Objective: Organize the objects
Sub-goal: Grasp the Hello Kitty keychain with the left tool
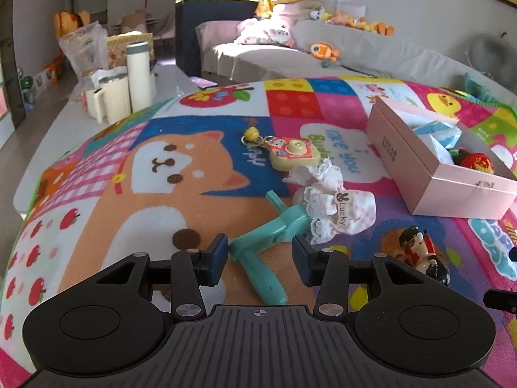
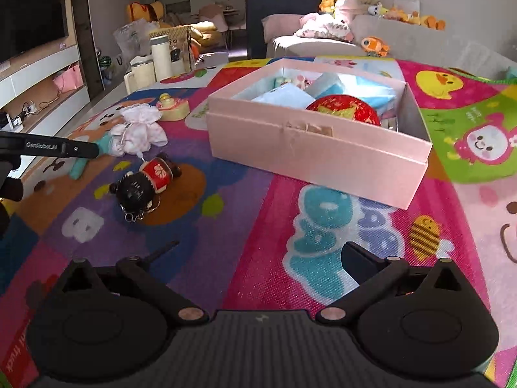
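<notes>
My left gripper [image 1: 260, 260] is open, its fingers on either side of a teal plastic toy [image 1: 268, 245] lying on the colourful mat, not closed on it. A white lace pouch [image 1: 336, 208] marked "Lucky" lies against the toy's far end. A yellow camera keychain [image 1: 292, 155] lies beyond. A small doll in red with black hair [image 1: 423, 257] lies to the right; it shows in the right wrist view [image 2: 145, 181]. The open pink box [image 2: 316, 148] holds blue packets and a red round item [image 2: 344, 108]. My right gripper [image 2: 258, 255] is open and empty over the mat.
A white thermos [image 1: 139, 74] and a cream jug [image 1: 108, 98] stand at the table's far left. A grey sofa [image 1: 274, 55] with plush toys lies behind. The left gripper's body [image 2: 48, 148] reaches in at the left of the right wrist view.
</notes>
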The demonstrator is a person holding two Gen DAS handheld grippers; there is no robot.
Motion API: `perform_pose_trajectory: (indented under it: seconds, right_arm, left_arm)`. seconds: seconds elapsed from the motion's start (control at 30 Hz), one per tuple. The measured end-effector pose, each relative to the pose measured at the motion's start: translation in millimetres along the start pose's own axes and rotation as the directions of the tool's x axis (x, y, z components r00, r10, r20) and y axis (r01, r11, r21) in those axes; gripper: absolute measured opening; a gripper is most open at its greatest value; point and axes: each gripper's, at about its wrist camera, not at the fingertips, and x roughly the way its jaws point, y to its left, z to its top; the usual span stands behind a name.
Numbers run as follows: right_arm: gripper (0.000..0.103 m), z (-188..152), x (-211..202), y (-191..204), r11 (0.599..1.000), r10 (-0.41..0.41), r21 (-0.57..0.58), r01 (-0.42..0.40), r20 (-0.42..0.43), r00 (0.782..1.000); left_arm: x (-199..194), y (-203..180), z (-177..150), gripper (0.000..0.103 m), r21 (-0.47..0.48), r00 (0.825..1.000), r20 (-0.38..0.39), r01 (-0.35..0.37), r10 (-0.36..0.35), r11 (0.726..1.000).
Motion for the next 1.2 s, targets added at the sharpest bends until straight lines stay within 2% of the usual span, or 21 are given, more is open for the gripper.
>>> perform_pose_trajectory:
  seconds: [0.07, 0.13, 0.2, 0.27, 0.3, 0.37, 0.47, 0.53, 0.6, 0.7, 0.77, 0.87, 0.97, 1.07, 1.2]
  right_arm:
    - [0.103, 0, 1, -2, 1.0, 0.02, 0.017, -0.02, -0.015, 1.0]
    - [0.103, -1, 3, -2, 0.999, 0.03, 0.025, -0.029, -0.018, 0.999]
    - [0.103, -1, 2, -2, 0.999, 0.029, 0.024, -0.029, -0.021, 0.999]
    - [0.103, -1, 3, 0, 1.0, 0.021, 0.013, -0.021, -0.03, 0.999]
    - [0.103, -1, 3, 2, 1.0, 0.012, 0.001, -0.012, -0.036, 0.999]
    - [0.103, -1, 4, 6, 1.0, -0.007, -0.024, 0.006, -0.044, 0.999]
    - [0.103, -2, 3, 6, 1.0, -0.006, -0.021, 0.005, -0.041, 0.999]
    - [0.103, -3, 3, 7, 1.0, -0.007, -0.025, 0.006, -0.039, 0.999]
    - [0.103, -3, 3, 7, 1.0, -0.01, -0.027, 0.009, -0.039, 0.999]
    - [0.103, -3, 2, 7, 1.0, -0.01, -0.027, 0.009, -0.037, 0.999]
    - [0.103, -3, 2, 7, 1.0, -0.009, -0.026, 0.008, -0.038, 0.999]
    - [0.103, -3, 2, 7, 1.0, -0.009, -0.026, 0.008, -0.037, 0.999]
    - [0.103, -3, 3, 7, 1.0, -0.009, -0.026, 0.008, -0.038, 0.999]
    - [0.103, -3, 3, 7, 1.0, -0.009, -0.027, 0.008, -0.037, 0.999]
    - [0.103, -3, 3, 8, 1.0, -0.011, -0.028, 0.01, -0.038, 0.999]
  left_arm:
    - [1, -2, 0, 0.048, 0.001, 1.0, -0.011, 0.007, -0.007, 1.0]
    - [2, -6, -1, 0.047, 0.005, 0.999, -0.031, 0.043, -0.043, 0.999]
    - [1, -13, -3, 0.047, 0.036, 0.99, -0.05, 0.131, -0.129, 0.991]
    - [-4, -23, -7, 0.047, 0.064, 0.973, -0.065, 0.224, -0.22, 0.972]
    - [-7, -27, -8, 0.047, 0.074, 0.974, -0.057, 0.224, -0.221, 0.972]
    - [-8, -33, -7, 0.047, 0.091, 0.983, -0.035, 0.182, -0.179, 0.979]
    - [-11, -30, 8, 0.047, 0.068, 0.986, 0.022, 0.166, -0.168, 0.984]
    - [-11, -21, 29, 0.047, 0.017, 0.985, 0.078, 0.155, -0.155, 0.988]
    - [2, -9, 51, 0.047, -0.053, 0.983, 0.099, 0.158, -0.152, 0.986]
    - [43, 12, 82, 0.046, -0.222, 0.99, 0.039, 0.139, -0.134, 0.965]
    - [73, 23, 93, 0.046, -0.337, 0.99, -0.034, 0.115, -0.134, 0.935]
    - [104, 20, 97, 0.046, -0.414, 0.982, -0.105, 0.103, -0.16, 0.904]
    - [117, 3, 93, 0.046, -0.385, 0.974, -0.134, 0.121, -0.185, 0.915]
    - [120, -21, 93, 0.047, -0.269, 0.982, -0.118, 0.113, -0.149, 0.957]
    - [134, -40, 101, 0.047, -0.233, 0.99, -0.103, 0.072, -0.098, 0.97]
